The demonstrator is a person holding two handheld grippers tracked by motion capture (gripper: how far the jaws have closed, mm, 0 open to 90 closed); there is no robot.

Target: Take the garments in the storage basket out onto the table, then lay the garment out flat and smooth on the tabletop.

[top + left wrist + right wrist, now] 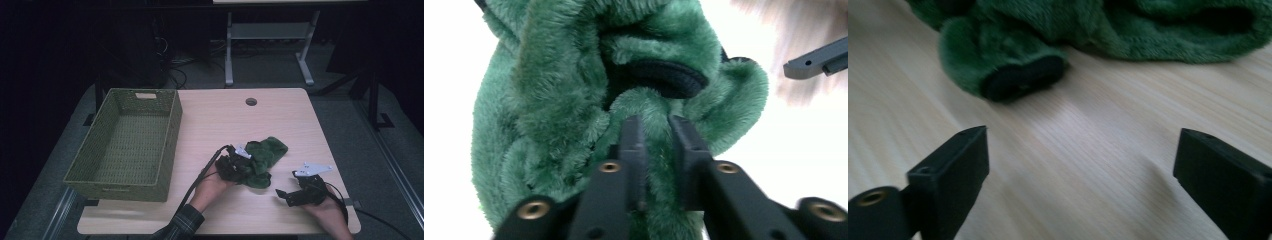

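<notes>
A fluffy green garment (pixel 264 152) with black cuffs lies crumpled on the wooden table (pixel 220 120), right of centre. My left gripper (pixel 239 165) is at its near left edge, and in the left gripper view its jaws are shut on a fold of the green garment (pixel 574 90), pinching the fleece between the fingertips (pixel 631 135). My right gripper (pixel 285 195) rests low over the table to the garment's right, open, with bare wood between its jaws. In the right gripper view a black cuff (pixel 1023 77) of the garment lies just ahead of the gripper (pixel 1080 155).
A green woven basket (pixel 127 142) stands on the table's left side, with nothing in it. A round cable hole (pixel 251 101) sits near the table's far edge. Table legs (pixel 270 45) and cables lie on the floor beyond.
</notes>
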